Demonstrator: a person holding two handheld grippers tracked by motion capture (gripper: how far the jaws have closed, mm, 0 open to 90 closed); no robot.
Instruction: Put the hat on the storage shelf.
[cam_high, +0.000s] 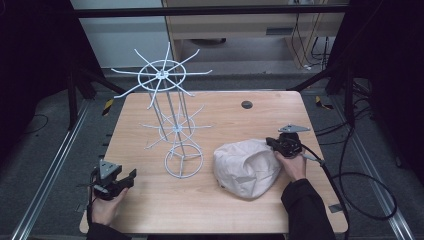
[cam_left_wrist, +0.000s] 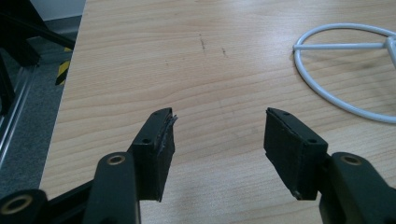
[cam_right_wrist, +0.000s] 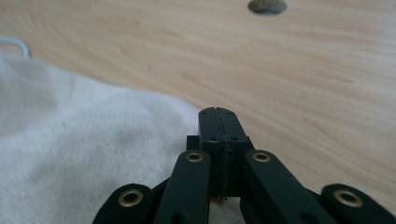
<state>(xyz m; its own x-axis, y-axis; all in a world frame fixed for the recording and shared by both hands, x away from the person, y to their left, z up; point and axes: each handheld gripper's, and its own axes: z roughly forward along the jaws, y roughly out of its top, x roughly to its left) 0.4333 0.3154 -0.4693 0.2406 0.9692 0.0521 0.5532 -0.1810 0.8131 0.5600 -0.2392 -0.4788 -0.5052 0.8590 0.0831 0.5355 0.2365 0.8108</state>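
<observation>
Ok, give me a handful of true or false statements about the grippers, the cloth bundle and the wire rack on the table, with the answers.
1. The left gripper is open with nothing between its jaws. True.
2. The right gripper is wide open. False: its jaws are pressed together.
3. The white wire rack lies on its side. False: it stands upright on its ring base.
4. The pale cloth bundle lies to the right of the rack. True.
5. The left gripper is touching the cloth bundle. False: it is at the table's near left corner, apart from the bundle.
</observation>
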